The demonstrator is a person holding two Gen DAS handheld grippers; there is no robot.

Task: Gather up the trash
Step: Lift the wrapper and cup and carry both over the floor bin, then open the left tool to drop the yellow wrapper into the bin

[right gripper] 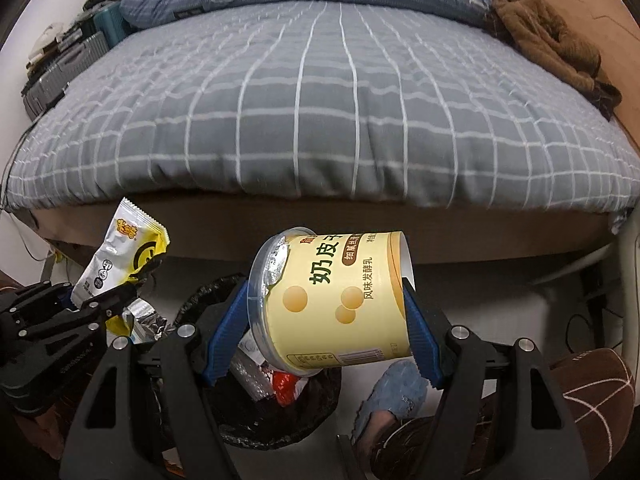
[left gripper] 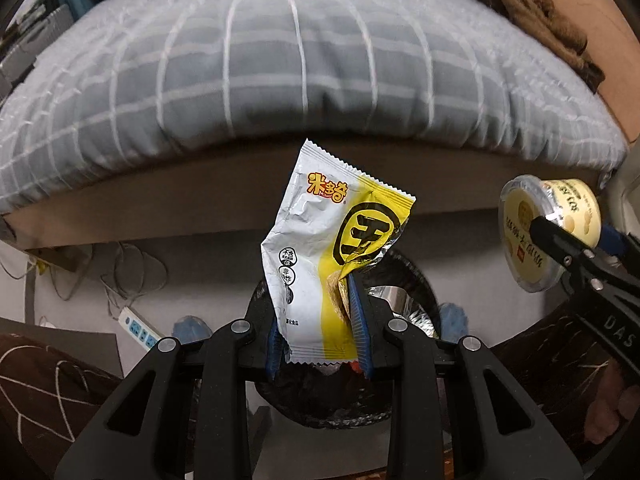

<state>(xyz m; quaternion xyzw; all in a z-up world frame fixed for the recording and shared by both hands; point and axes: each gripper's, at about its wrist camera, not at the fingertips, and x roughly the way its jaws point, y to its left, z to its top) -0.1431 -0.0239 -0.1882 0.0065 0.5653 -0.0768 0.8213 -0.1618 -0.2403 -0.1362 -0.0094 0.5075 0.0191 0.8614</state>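
Note:
My left gripper (left gripper: 320, 332) is shut on a white and yellow snack wrapper (left gripper: 320, 248), which sticks up between its blue pads. Under it lies a bin with a black liner (left gripper: 416, 280) holding foil trash. The wrapper (right gripper: 120, 256) and left gripper (right gripper: 100, 304) also appear at the left of the right wrist view. My right gripper (right gripper: 320, 332) is shut on a pale yellow yogurt cup (right gripper: 336, 300), held on its side with torn foil lid to the left, above the bin (right gripper: 280, 412). In the left wrist view the cup (left gripper: 548, 228) hangs at the right.
A bed with a grey checked cover (right gripper: 320, 112) fills the far half of both views. A brown garment (right gripper: 552, 40) lies at its right. A power strip (left gripper: 138, 326) and cables lie on the floor. The person's slippered feet (right gripper: 400, 396) and brown patterned trouser legs (right gripper: 592, 388) flank the bin.

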